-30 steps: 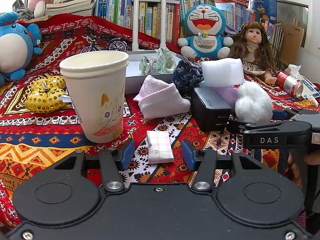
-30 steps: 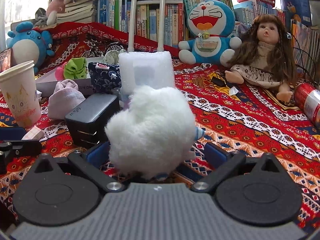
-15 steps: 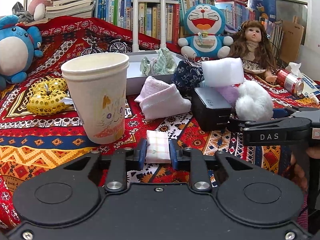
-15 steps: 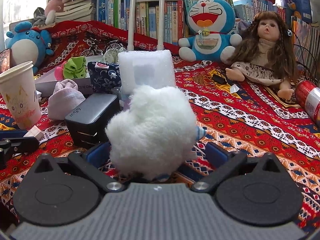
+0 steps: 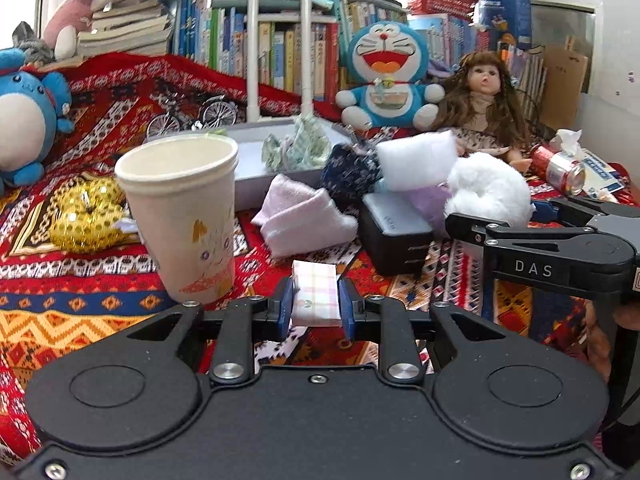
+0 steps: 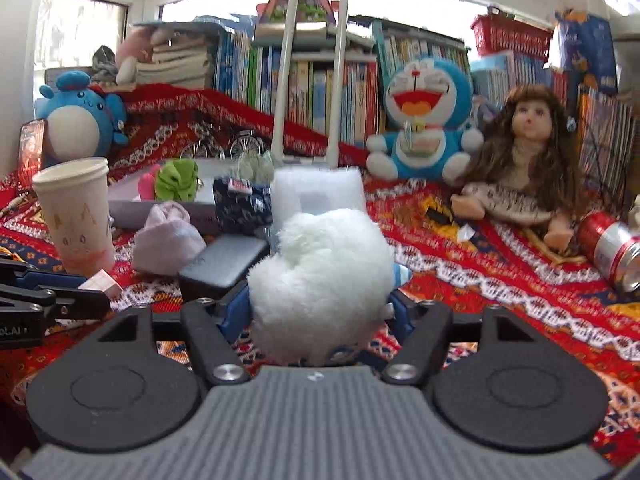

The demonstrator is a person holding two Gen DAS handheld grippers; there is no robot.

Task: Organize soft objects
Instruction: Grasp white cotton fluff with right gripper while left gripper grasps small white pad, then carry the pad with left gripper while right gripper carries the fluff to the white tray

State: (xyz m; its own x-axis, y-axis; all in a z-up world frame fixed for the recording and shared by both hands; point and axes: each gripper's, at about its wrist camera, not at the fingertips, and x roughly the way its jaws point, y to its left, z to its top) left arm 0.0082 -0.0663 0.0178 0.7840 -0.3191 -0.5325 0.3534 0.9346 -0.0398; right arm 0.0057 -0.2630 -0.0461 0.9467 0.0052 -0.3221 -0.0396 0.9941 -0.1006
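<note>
My left gripper is shut on a small pink checked tissue pack and holds it just above the patterned cloth, right of a paper cup. My right gripper is shut on a white fluffy plush, lifted off the cloth; it also shows in the left wrist view. A pink folded cloth, a dark floral pouch, a white foam pillow and a grey tray with green cloth lie behind.
A black power bank sits between the grippers. A gold sequin pouch lies left of the cup. A Doraemon plush, a doll, a red can and bookshelves stand behind.
The left gripper closed on the tissue pack and lifted it. The right gripper closed on the white plush and raised it; both views now look higher.
</note>
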